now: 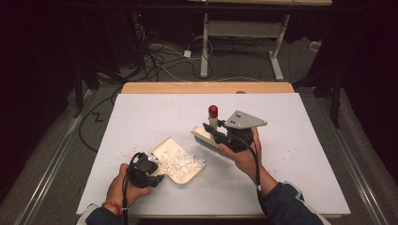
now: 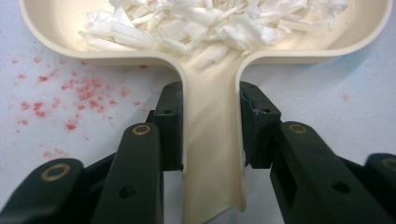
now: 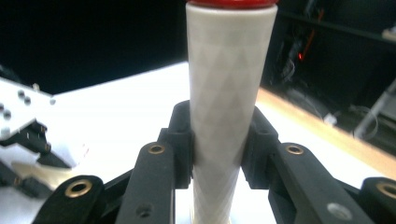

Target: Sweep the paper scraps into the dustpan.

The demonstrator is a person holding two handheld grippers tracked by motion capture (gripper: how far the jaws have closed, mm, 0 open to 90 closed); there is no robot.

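The dustpan [image 1: 180, 161] sits low and a little left of centre in the high view, flat on the white table [image 1: 291, 154], and its cream tray already carries a heap of white shreds [image 1: 180, 160]. In the left gripper view the shreds [image 2: 219, 25] fill the upper part of the frame, piled toward the back wall of the pan, while its straight handle [image 2: 212, 154] runs down the middle of the picture. The left gripper [image 2: 211, 128] has its fingers [image 2: 170, 126] clamped on that handle from both sides, holding the pan level on the table.

The brush [image 1: 209, 138] is right of centre in the high view, lifted clear of the table with its pale bristles pointing down and left toward the pan. Its white, faintly patterned handle [image 3: 226, 107] ends in a red cap [image 1: 213, 110], and the right gripper [image 3: 217, 149] has its fingers [image 3: 180, 140] closed tight around it.

Judging by the load in the tray, most of the sweeping looks done: no loose white shreds can be made out on the table around the pan. What remains is a scatter of small red specks [image 2: 70, 100] just beside the pan's left shoulder, and presumably carrying the full pan off to empty it.
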